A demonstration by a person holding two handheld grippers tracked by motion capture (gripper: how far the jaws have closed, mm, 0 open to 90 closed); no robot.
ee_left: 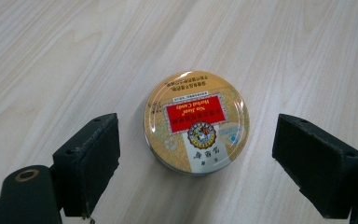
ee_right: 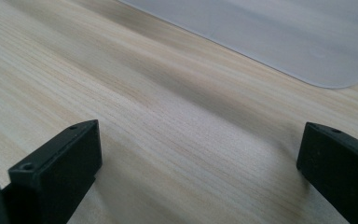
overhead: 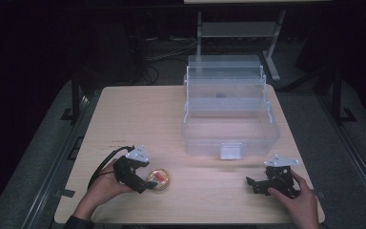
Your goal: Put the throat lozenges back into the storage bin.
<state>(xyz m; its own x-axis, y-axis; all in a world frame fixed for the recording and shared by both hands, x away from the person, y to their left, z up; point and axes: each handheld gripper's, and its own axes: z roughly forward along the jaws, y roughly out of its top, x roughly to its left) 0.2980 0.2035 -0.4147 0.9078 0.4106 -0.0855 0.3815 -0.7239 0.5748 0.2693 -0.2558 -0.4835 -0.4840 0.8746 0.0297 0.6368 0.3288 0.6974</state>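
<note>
Left gripper: held in the person's left hand at the near left of the table; jaws spread wide, grasping nothing. In the left gripper view the two black jaws stand one to each side of the tin, both clear of it.
Tin: round, flat, gold lid with a red label panel and a small crest; lies flat on the table between the left gripper's jaws, touching neither. In the high view it sits at the near left of the table, just beside the gripper's tip.
Right gripper: held in the person's right hand at the near right of the table; jaws released and wide apart, bare wood between them.
Storage box: clear plastic, lid raised, stepped trays folded back; stands at the far right-centre of the table, well apart from the tin. Its latch faces the person.
Box edge, right gripper view: pale translucent corner beyond the jaws, not touching them.
Table: light wood grain, dark floor around it.
</note>
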